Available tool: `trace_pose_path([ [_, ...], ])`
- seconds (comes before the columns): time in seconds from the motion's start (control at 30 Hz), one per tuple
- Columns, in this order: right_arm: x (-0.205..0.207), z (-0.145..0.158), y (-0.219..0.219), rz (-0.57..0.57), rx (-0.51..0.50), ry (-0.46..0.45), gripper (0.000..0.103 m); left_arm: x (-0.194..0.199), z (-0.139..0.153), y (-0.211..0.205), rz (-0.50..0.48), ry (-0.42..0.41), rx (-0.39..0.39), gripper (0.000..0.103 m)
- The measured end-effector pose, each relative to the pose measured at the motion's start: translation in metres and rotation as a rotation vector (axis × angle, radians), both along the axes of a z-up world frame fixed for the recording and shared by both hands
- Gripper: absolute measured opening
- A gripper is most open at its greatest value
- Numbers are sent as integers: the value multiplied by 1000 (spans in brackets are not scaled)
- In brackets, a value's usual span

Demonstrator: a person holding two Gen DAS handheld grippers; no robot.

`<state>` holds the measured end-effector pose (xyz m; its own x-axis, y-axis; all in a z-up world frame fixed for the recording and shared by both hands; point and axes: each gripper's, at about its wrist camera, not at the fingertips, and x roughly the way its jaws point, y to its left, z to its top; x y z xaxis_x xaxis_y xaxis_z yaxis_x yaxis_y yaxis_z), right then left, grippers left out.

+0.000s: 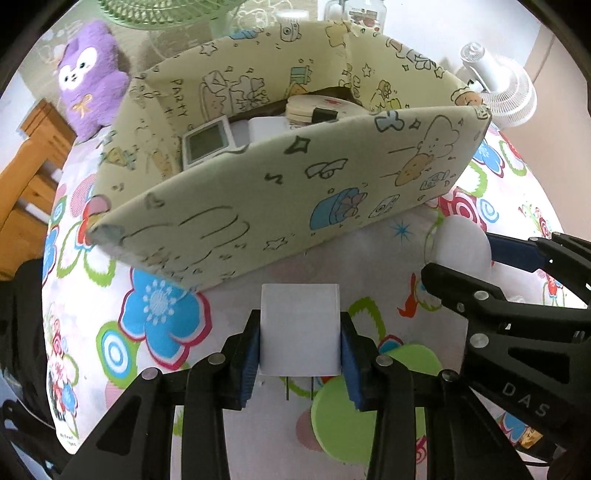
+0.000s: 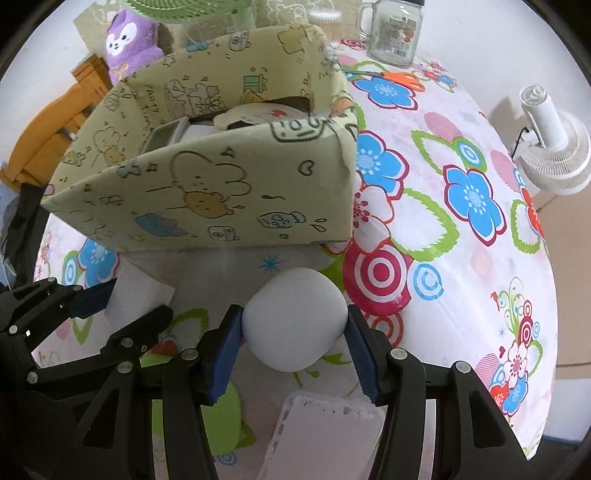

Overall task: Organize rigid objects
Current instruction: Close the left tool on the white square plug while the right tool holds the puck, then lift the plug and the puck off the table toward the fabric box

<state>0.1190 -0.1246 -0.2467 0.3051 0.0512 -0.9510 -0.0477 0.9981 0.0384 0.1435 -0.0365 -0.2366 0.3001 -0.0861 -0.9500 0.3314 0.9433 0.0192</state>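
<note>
Left claw [image 1: 300, 354]: closed on a white plug [image 1: 299, 325]; blue pads press its two sides, prongs point down, held above the bench [image 1: 110, 369] just in front of the box.
Right claw [image 2: 294, 341]: closed on a white rounded case [image 2: 294, 319]; pads grip its left and right sides, held near the box's front wall.
Box [image 2: 207, 195]: pale yellow, cartoon print, open top; stands toward the far-left part of the bench, front wall facing both claws.
Box contents: a white device with a grey screen [image 1: 207, 142] leaning at the left; a round cream item [image 1: 314, 107] toward the back right; a white block between them.
Bench cover: flowered cloth in blue, green, red and pink.
White tray [image 2: 325, 439]: flat on the near edge, below the right claw.
Jar [image 2: 393, 31]: clear glass with handle, at the far edge.
Scissors [image 2: 400, 79]: orange handles, just in front of the jar.
Fan [image 2: 554, 147]: small, white, at the right edge.
Plush [image 1: 90, 77]: purple, beyond the box's left side.
</note>
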Motion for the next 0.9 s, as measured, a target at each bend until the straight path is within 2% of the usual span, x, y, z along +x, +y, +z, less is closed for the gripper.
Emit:
trace_pose_path([
  [0.23,-16,16,6,23,-6,-26,58,-11,16,13,61,-8,-18,40],
  [0.7,-37,60,2,52,39,-90,58,-59,59,22,136,-86,-16,40],
  [0.9,-38,76,-4,60,33,-121,58,-63,75,19,159,-114,-30,40],
])
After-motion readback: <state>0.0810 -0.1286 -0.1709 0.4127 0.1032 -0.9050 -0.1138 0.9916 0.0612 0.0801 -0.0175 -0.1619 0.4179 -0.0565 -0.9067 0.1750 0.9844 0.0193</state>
